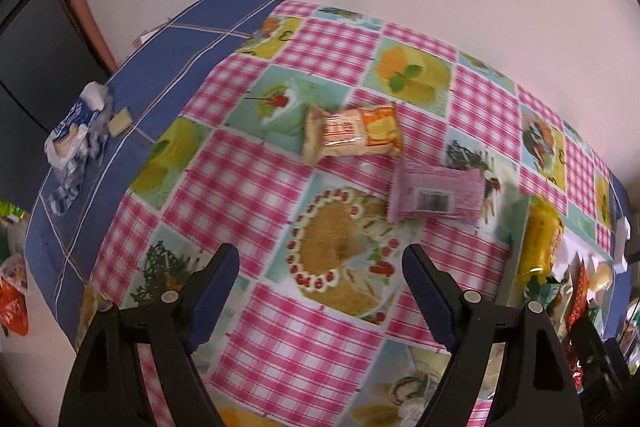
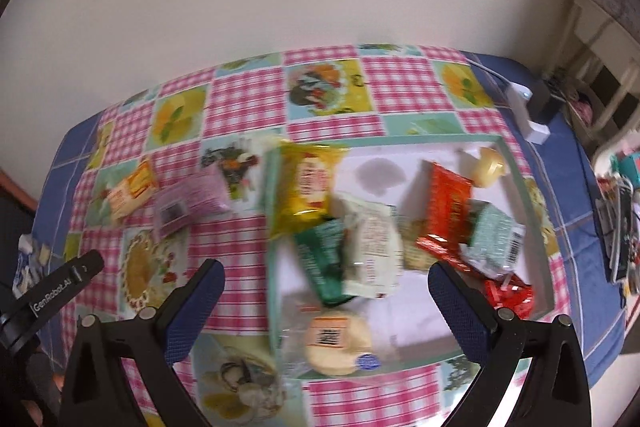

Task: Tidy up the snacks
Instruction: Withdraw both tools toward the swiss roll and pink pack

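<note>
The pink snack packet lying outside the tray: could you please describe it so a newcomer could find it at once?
Start at the shallow green-rimmed tray full of snacks on the pink checked tablecloth. Two packets lie on the cloth to its left; the pink crinkle-edged packet is the nearer to the tray. Unlike the orange biscuit packet beside it, it shows a barcode label.

Orange biscuit pack [image 1: 352, 135] and pink wafer pack [image 1: 436, 195] lay flat at frame centre, apart. Tray [image 2: 536, 227], right of centre, held yellow packet [image 2: 306, 193], red packet [image 2: 444, 223] and jumbled others.
</note>
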